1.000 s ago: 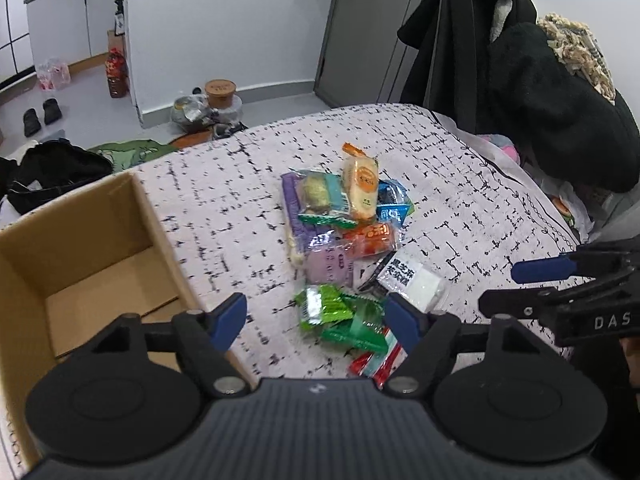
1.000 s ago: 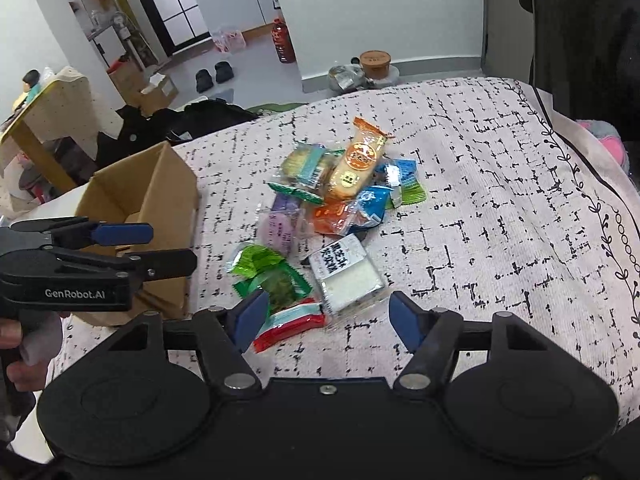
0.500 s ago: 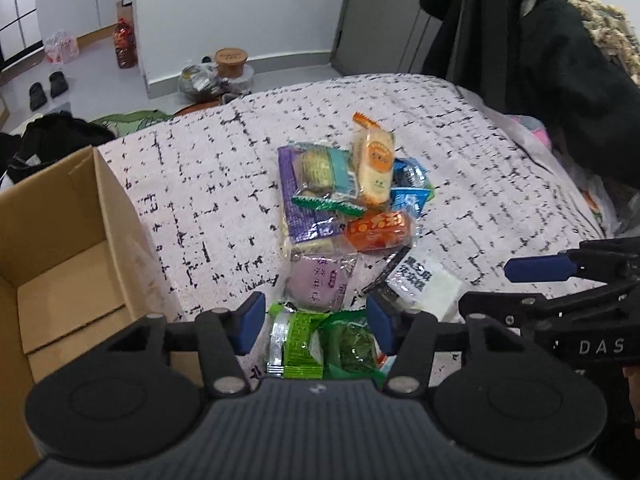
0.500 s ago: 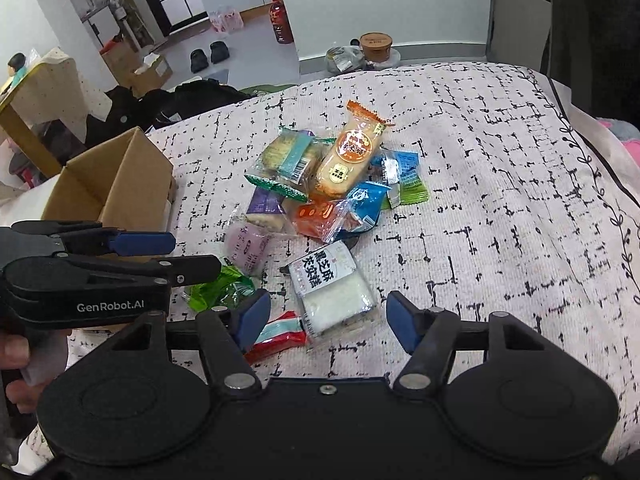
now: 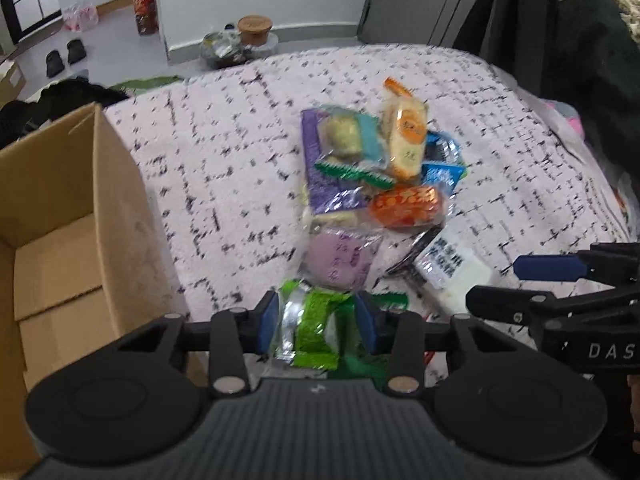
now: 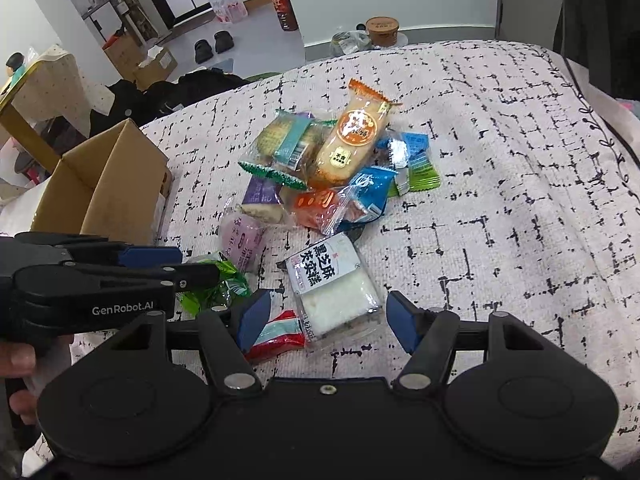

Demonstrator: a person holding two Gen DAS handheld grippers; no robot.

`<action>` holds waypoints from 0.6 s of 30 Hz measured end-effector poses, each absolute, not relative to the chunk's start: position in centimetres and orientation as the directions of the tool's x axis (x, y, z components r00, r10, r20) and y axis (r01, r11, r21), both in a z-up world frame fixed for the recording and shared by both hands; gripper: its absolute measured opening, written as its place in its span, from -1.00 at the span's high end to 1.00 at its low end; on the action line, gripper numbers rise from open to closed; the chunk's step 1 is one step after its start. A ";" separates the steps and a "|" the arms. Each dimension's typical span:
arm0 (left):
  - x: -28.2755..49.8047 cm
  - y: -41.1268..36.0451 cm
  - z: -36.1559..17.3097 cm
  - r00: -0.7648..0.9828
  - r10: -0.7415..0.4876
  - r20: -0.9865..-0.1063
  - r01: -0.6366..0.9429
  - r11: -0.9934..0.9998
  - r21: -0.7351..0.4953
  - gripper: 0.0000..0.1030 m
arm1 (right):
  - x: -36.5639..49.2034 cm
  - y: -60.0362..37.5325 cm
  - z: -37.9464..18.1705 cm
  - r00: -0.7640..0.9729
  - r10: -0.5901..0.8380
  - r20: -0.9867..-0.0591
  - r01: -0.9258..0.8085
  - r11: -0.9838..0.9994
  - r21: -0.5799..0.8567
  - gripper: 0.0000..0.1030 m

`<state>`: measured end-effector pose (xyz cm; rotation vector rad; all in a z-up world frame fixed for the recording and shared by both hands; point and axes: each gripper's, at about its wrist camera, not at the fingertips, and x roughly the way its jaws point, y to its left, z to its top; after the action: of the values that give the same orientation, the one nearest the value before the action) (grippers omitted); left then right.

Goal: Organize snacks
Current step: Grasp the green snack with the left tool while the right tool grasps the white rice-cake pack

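Observation:
Several wrapped snacks (image 5: 380, 168) (image 6: 332, 160) lie piled on a patterned bedspread (image 5: 224, 168). My left gripper (image 5: 317, 320) (image 6: 196, 264) points down at the pile's near edge. Its jaws are closing, and a crinkled green snack packet (image 5: 312, 328) (image 6: 216, 284) sits between them with both blue pads against its sides. My right gripper (image 6: 328, 316) (image 5: 496, 282) stands open just right of the left one. A white rice cake packet (image 6: 336, 288) (image 5: 452, 268) and a red-and-white packet (image 6: 280, 334) lie between its fingers, not gripped. An open cardboard box (image 5: 116, 184) (image 6: 108, 184) stands to the left.
Dark coats (image 5: 560, 60) hang over the bed's far right side. Beyond the bed's far edge, the floor holds a brown-lidded tub (image 6: 382, 28), slippers (image 6: 212, 44), a bottle (image 6: 284, 8) and cartons (image 6: 156, 64). A person's hand (image 6: 16, 360) holds the left gripper.
The left gripper came down over the green packet and its jaws narrowed from wide to snug around it. The right gripper sank closer to the white packet, with its jaws about as wide as before.

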<state>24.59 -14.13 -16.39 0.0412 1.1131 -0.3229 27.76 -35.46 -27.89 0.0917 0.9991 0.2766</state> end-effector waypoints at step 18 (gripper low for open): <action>25.1 -13.7 -19.1 0.360 -0.244 -0.900 0.220 0.960 -0.172 0.39 | 29.6 -34.0 -30.1 0.505 0.206 -0.838 -0.204 0.972 0.115 -0.23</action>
<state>25.14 -13.66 -19.05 -0.0234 1.1646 -0.2989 29.55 -33.98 -30.06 0.0018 1.0111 0.2470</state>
